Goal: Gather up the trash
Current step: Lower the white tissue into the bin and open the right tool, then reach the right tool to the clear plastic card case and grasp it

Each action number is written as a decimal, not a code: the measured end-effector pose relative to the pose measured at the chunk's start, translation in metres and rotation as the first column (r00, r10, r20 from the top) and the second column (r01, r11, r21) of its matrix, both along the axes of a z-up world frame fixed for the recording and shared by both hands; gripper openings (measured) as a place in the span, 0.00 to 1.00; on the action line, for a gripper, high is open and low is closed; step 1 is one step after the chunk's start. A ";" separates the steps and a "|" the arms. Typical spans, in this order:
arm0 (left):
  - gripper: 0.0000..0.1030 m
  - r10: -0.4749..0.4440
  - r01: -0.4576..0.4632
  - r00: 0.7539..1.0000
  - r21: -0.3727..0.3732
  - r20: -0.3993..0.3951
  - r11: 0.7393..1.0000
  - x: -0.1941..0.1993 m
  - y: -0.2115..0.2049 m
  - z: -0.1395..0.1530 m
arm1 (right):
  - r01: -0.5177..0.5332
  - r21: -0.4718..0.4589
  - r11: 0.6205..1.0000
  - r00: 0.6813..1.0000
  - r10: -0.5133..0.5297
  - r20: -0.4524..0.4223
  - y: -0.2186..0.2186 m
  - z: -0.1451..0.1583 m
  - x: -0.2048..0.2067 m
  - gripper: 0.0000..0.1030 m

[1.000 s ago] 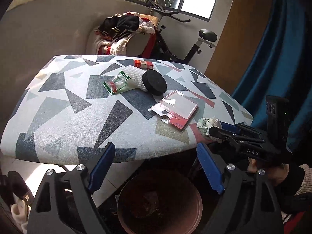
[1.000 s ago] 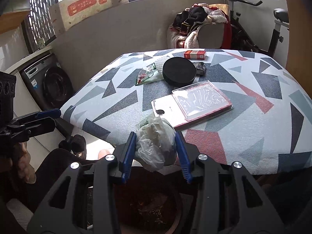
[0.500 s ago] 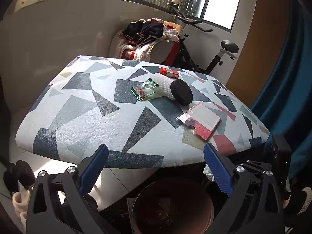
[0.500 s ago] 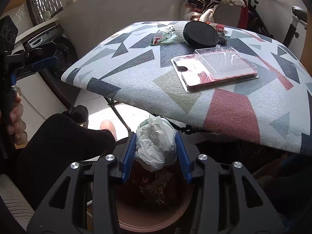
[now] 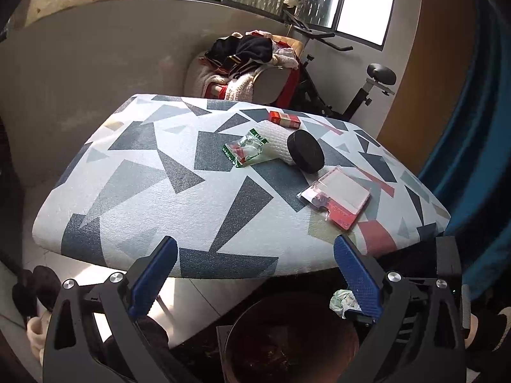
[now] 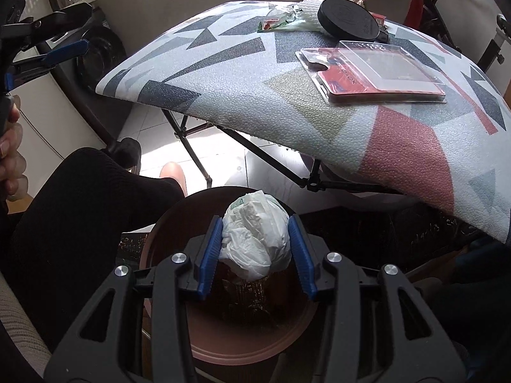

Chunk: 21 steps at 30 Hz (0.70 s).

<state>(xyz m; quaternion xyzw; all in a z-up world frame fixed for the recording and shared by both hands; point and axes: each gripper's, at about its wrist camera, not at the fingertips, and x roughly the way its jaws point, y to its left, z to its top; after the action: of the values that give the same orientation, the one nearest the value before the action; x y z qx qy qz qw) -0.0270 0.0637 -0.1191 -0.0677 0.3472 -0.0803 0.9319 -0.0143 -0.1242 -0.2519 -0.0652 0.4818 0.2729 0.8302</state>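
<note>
My right gripper [image 6: 255,249] is shut on a crumpled white plastic bag [image 6: 255,239] and holds it over the open brown trash bin [image 6: 179,344] below the table edge. The bag [image 5: 343,300] and bin [image 5: 255,319] also show in the left wrist view. My left gripper [image 5: 255,274] is open and empty, held off the near edge of the patterned table [image 5: 159,198]. On the table lie a green snack wrapper [image 5: 246,151], a clear and red blister pack [image 5: 338,196], a black round lid [image 5: 305,154] on a white sleeve and a small red box [image 5: 284,118].
A chair piled with clothes [image 5: 249,63] and an exercise bike [image 5: 361,92] stand behind the table. A blue curtain [image 5: 472,159] hangs at the right. The person's black-clad leg [image 6: 80,223] is left of the bin. The table's folding legs [image 6: 255,150] run above the bin.
My right gripper has moved down from the table edge with the bag and now holds it over the bin. My left gripper has pulled back and risen, showing more of the table.
</note>
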 end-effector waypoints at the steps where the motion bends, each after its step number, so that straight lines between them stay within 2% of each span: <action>1: 0.93 0.000 0.000 1.000 0.001 0.000 1.000 0.000 0.000 0.000 | 0.002 -0.006 1.000 1.000 -0.002 -0.002 0.000 -0.001 0.000 0.45; 2: 0.93 0.001 -0.001 1.000 0.002 0.000 1.000 0.000 0.000 0.000 | 0.003 -0.007 1.000 1.000 -0.003 -0.006 0.000 -0.002 0.001 0.46; 3: 0.93 0.001 -0.001 1.000 0.002 -0.001 1.000 0.000 0.000 0.000 | 0.006 -0.009 1.000 1.000 -0.006 -0.006 0.000 -0.002 0.001 0.54; 4: 0.93 0.001 -0.001 1.000 0.001 -0.001 1.000 0.000 0.000 -0.001 | 0.014 -0.013 1.000 1.000 -0.014 0.000 -0.001 -0.002 0.001 0.69; 7: 0.93 -0.005 0.005 1.000 0.001 0.003 1.000 0.001 0.001 -0.001 | 0.027 -0.011 1.000 1.000 -0.027 0.008 -0.003 0.000 0.002 0.75; 12: 0.93 -0.014 0.014 1.000 0.006 0.015 1.000 0.007 0.000 -0.001 | 0.059 -0.024 0.998 0.998 -0.059 0.033 -0.009 0.006 0.010 0.90; 18: 0.93 0.002 -0.002 1.000 -0.009 0.016 1.000 0.021 0.003 0.001 | 0.100 -0.019 0.995 0.990 -0.097 0.101 -0.022 0.029 0.030 0.94; 21: 0.93 0.004 -0.004 1.000 -0.012 0.030 1.000 0.024 0.004 0.003 | 0.127 -0.002 0.992 0.987 -0.127 0.102 -0.033 0.036 0.040 0.94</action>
<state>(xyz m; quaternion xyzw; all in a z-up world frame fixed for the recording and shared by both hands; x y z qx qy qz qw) -0.0030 0.0673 -0.1157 -0.0727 0.3325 -0.0813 0.9368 0.0253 -0.1568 -0.2160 -0.0518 0.4434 0.2136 0.8690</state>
